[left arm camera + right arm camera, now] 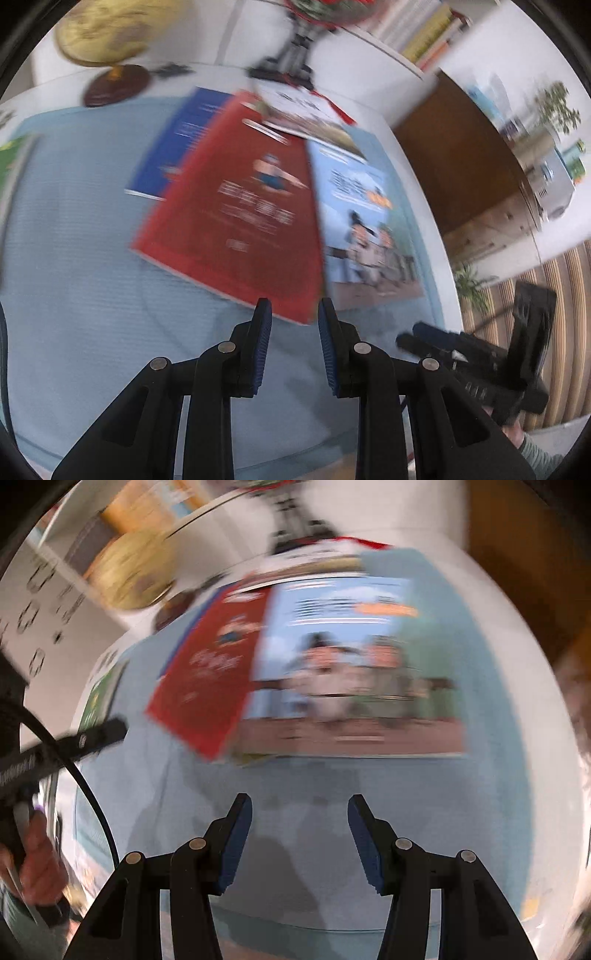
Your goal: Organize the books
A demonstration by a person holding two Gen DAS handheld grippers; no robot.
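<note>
Left wrist view: left gripper [295, 314] low over the pale blue mat [92, 277], blue pads [263, 332] parted, nothing between them, tips just short of the near corner of the red book [240, 221]. Red book flat on the mat, overlapping a dark blue book [177, 147] on its left. Light blue cartoon book [365, 229] touching the red one on the right. White book [306, 114] farther back, lying partly on top of the others. Green book [11, 162] off at the left edge of the mat. Gold globe [107, 33] on a dark round base behind the mat. Row of upright books [424, 33] on a white shelf up top. Right gripper [480, 365] low at the right, beside the mat.

Right wrist view: very blurry. Right gripper [300, 805] spread wide apart, holding nothing, above bare mat [295, 782]. Cartoon book [343, 664] straight ahead, a little way from the tips. Red book [207, 679] to its left, tucked under its edge. Green book [99, 698] far left. Left gripper [74, 742] poking in from the left, hand [37, 864] around its handle.
</note>
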